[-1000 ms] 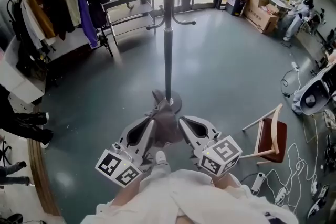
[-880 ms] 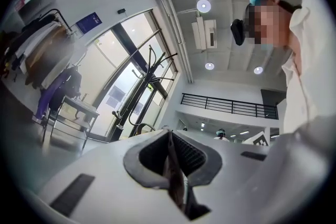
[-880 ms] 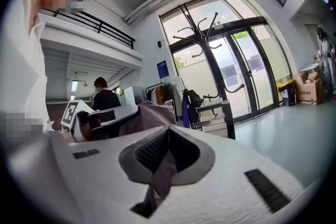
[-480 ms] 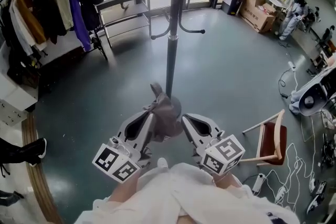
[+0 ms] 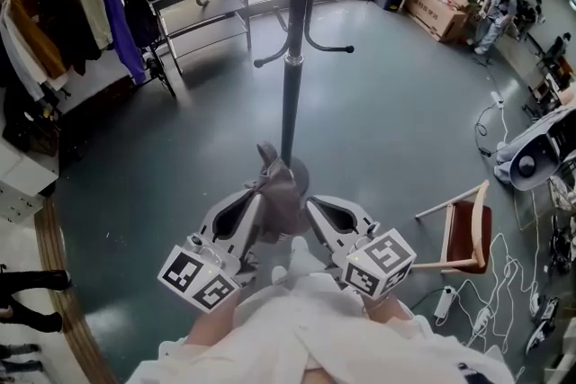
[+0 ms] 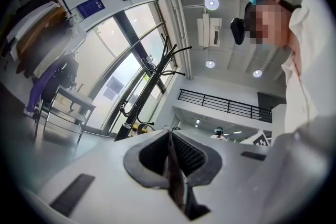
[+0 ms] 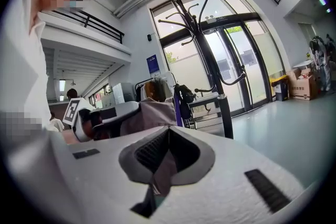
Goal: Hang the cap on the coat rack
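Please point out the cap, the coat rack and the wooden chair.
cap (image 5: 283, 199): head view, its grey fabric crown.
coat rack (image 5: 291, 103): head view, its black pole.
wooden chair (image 5: 469, 234): head view, its reddish seat.

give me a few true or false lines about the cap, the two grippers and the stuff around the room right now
1. The left gripper and the right gripper both hold the grey cap. True.
2. The grey cap hangs on a hook of the coat rack. False: it is between the two grippers, short of the coat rack's pole.
3. A chair with a wooden frame is on the floor to the person's right. True.
4. The clothes rail at the far left is bare. False: coats hang there.
5. The left gripper's fingers stand wide apart with nothing between them. False: they are shut on the fabric of the grey cap.
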A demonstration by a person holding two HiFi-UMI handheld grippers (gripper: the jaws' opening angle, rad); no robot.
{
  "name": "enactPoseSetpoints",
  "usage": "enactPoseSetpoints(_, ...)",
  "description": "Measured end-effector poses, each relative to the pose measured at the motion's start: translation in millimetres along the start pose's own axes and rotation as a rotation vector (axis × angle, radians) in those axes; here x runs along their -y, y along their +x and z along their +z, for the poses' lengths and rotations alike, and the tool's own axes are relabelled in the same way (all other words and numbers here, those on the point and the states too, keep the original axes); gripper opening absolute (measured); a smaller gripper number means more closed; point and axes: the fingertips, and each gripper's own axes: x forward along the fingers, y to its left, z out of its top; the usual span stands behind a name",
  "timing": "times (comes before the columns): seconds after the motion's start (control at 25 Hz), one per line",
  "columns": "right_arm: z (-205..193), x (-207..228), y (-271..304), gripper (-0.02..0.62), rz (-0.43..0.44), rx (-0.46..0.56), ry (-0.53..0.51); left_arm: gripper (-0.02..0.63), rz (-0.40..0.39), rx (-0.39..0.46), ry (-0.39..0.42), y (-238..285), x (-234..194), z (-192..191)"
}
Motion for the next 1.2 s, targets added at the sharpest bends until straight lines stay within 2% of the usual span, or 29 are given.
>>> enactPoseSetpoints(0.36,-2.8,28.7,13.5,0.003,-0.022,-0.008,0.018,0.026,0.005,-0.009,-0.007,19.9,-14.2,-5.8)
enactPoseSetpoints(0.64,14.1,42.1,42.5,0.003,0.006,0.028,0.014,0.026,0.025,-0.021,-0.004,34.3,-33.9,-6.5)
enactPoseSetpoints(1.2,58.5,111.2,107.2,0.003,0.05,0.057,-0.005,0.026,0.027,0.007,0.039,110.7,-83.8,16.5)
